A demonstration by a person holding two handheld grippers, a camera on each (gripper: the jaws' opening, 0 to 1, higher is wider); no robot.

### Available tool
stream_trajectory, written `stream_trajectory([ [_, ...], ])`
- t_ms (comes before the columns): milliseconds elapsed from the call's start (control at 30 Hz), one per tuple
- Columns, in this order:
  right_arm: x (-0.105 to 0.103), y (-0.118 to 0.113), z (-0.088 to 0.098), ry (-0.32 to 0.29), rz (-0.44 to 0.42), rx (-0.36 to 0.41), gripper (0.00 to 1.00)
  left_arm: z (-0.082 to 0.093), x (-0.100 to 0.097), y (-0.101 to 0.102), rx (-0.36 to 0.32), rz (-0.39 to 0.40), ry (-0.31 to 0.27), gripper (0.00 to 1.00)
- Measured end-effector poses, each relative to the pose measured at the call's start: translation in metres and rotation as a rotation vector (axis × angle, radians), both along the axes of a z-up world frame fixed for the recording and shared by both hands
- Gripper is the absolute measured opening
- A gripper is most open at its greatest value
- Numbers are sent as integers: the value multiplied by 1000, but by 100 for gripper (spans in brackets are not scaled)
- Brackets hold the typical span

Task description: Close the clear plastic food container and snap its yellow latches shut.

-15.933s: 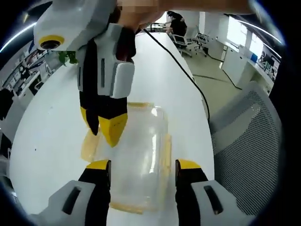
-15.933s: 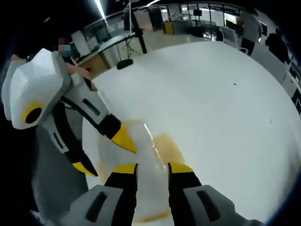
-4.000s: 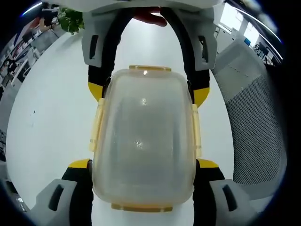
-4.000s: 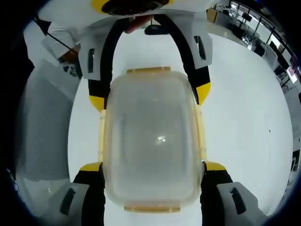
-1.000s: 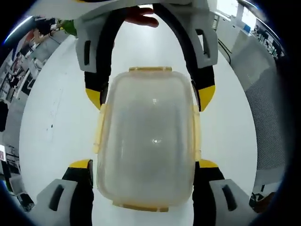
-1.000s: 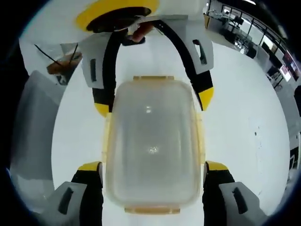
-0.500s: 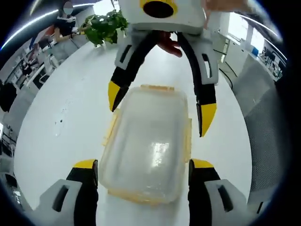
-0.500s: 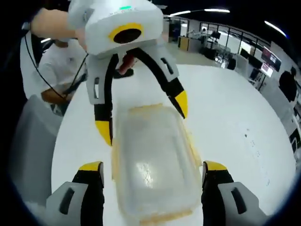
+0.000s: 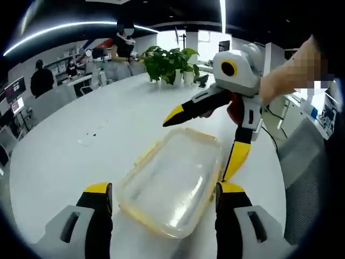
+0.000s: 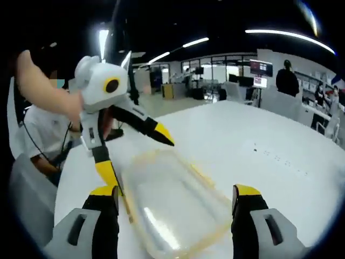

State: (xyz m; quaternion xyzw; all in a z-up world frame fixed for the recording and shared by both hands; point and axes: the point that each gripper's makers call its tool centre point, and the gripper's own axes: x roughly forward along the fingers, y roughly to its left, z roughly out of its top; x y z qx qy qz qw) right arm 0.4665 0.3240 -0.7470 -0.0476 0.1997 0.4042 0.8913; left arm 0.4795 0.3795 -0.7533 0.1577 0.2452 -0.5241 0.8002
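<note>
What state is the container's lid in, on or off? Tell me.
On. The clear lid covers the food container lying flat on the white table. Whether its yellow latches are snapped shut, cannot tell.

containers: one clear plastic food container (image 9: pixel 173 181) (image 10: pixel 175 208) | grippers: two, left gripper (image 9: pixel 160 198) (image 10: pixel 136 145) and right gripper (image 10: pixel 175 200) (image 9: pixel 202 140) | tables: one white table (image 9: pixel 75 145) (image 10: pixel 269 156) | plants: one potted plant (image 9: pixel 170 65) | people in background: several, blurred
</note>
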Motion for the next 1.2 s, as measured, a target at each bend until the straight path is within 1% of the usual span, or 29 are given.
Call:
stream_trajectory([
  [33, 0, 0, 2, -7, -16, 20, 88, 2, 1, 2, -30, 23, -4, 79],
  [100, 0, -2, 3, -15, -53, 39, 89, 2, -1, 4, -58, 48, 4, 80],
  [167, -1, -3, 3, -16, -80, 52, 90, 3, 1, 7, -67, 76, -13, 80],
  [200, -2, -3, 5, -31, -92, 58, 90, 2, 1, 8, -72, 101, -11, 80],
  [267, -3, -2, 6, -39, -117, 71, 89, 3, 1, 9, -79, 132, -22, 79],
  [367, -5, -3, 14, -52, -157, 105, 89, 5, -3, 7, -90, 144, -25, 78],
  [400, -6, -2, 14, -48, -156, 109, 88, 5, -5, 7, -90, 151, -15, 77],
  [467, -7, -3, 16, -54, -167, 114, 88, 6, -6, 7, -94, 152, -20, 78],
  [533, -7, -6, 20, -44, -187, 149, 88, 7, -7, 7, -118, 168, -3, 78],
  [567, -5, -10, 21, -38, -207, 168, 88, 7, -8, 7, -118, 171, 2, 78],
  [633, -4, -12, 26, -41, -216, 182, 88, 9, -11, 7, -119, 173, -4, 79],
  [700, -2, -15, 31, -39, -237, 194, 86, 10, -13, 8, -112, 179, 8, 78],
  [767, -2, -15, 36, -36, -241, 229, 86, 15, -14, 10, -132, 189, 11, 78],
  [867, -7, -13, 34, -37, -221, 214, 86, 20, -13, 13, -155, 219, 23, 78],
  [900, -10, -13, 31, -40, -213, 197, 86, 20, -13, 13, -156, 224, 23, 78],
  [1000, -14, -16, 29, -31, -217, 202, 86, 20, -14, 16, -156, 244, 29, 78],
  [1067, -16, -21, 32, -29, -229, 218, 86, 21, -15, 18, -161, 253, 38, 78],
  [1133, -18, -24, 36, -33, -226, 212, 86, 24, -19, 20, -167, 256, 49, 78],
  [1200, -20, -29, 38, -42, -217, 197, 86, 26, -22, 23, -161, 255, 49, 77],
])
